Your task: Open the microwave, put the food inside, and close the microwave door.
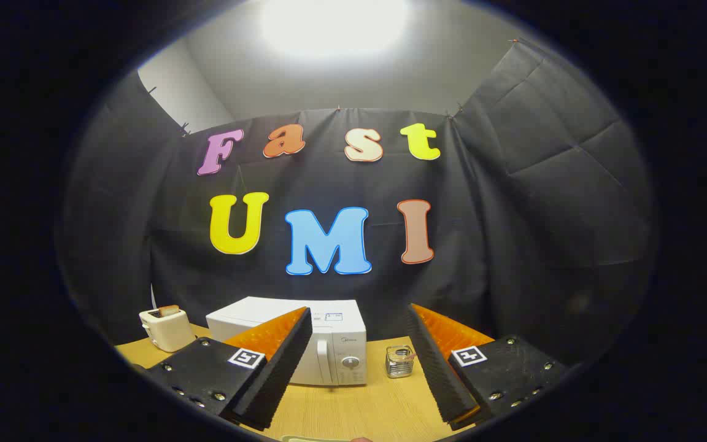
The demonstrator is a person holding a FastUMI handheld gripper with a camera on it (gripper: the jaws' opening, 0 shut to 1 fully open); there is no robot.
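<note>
Light wood-grain table (353, 411) carries three items. White microwave (329, 344), door closed, sits centre. Small square glass jar (399, 361) stands just right of microwave, apart from it. Cream toaster (166, 328), slice in slot, stands well left, near table edge.

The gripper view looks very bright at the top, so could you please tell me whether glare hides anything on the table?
In the gripper view, glare whitens only the ceiling; white box-shaped microwave and small glass jar stay sharp beyond the open gripper.

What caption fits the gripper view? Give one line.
Open gripper faces a closed white microwave, glass jar beside it, toaster behind.
</note>
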